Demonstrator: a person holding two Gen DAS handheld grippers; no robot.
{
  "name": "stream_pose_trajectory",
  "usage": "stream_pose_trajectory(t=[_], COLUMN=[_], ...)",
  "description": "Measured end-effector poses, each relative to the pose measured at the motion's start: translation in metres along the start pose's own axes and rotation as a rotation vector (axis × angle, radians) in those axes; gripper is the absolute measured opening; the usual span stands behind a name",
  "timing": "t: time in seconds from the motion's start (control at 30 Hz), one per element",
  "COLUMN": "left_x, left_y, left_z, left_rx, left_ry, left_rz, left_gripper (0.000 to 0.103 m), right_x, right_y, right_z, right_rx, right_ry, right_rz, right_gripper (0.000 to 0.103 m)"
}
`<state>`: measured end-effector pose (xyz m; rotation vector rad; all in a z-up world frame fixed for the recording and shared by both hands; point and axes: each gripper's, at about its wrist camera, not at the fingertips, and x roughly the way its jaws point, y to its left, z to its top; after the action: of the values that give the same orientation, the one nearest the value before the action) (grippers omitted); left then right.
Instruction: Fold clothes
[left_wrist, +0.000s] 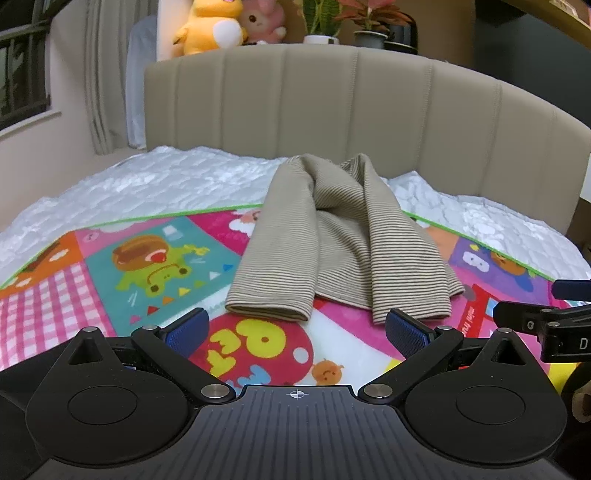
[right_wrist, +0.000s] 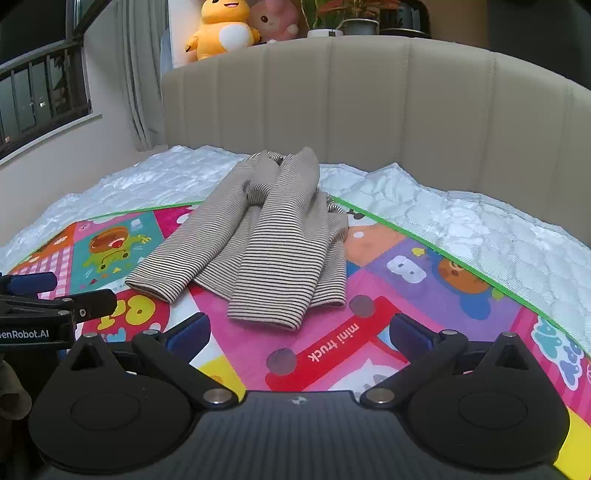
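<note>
Left wrist view only: left gripper (left_wrist: 297, 330) low over the bright cartoon-print play mat (left_wrist: 122, 291); right gripper (left_wrist: 543, 314) cut by the right edge, only its black linkage and one dark blue finger visible.
Right wrist view only: right gripper (right_wrist: 297, 332) over the red "mini truck" panel of the mat (right_wrist: 424, 291); left gripper (right_wrist: 55, 299) entering from the left edge, body marked "enRobot.AI"; dark window with railing (right_wrist: 40, 96) at far left.
Both views: beige padded headboard (left_wrist: 332, 110) behind, yellow plush toy (left_wrist: 210, 26) and pink plush toy (left_wrist: 264, 20) on the ledge above it, potted plants beside them.
Garment: beige-and-brown fine-striped knit top (left_wrist: 332, 236), also (right_wrist: 269, 240), partly folded, lying on the mat's far half, collar end over the white quilted bed cover (left_wrist: 166, 181).
Long axis: from near to far, toward the headboard; two sleeves laid lengthwise on top, cuffs pointing at the grippers.
Jaws, left: spread wide, blue pads apart, nothing between them, short of the cuffs.
Jaws, right: spread wide, holding nothing, near cuff just beyond them.
Hidden: collar bunched and unclear; garment's body mostly covered by the sleeves; mat's near edge blocked by the gripper bodies.
</note>
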<state>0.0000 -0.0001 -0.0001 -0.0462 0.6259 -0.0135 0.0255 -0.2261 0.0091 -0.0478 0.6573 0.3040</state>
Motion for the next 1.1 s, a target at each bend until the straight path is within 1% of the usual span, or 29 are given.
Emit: stream_pose_trajectory(t=[1.1], left_x=[-0.0027], left_y=[0.0007], left_z=[0.0004], left_rx=[0.005], left_ry=[-0.008], left_rz=[0.002], left_gripper=[0.103], right_x=[0.0003], right_y=[-0.0016], right_z=[-0.0004], right_rx=[0.015], right_ry=[0.014], right_rz=[0.009], right_gripper=[0.103])
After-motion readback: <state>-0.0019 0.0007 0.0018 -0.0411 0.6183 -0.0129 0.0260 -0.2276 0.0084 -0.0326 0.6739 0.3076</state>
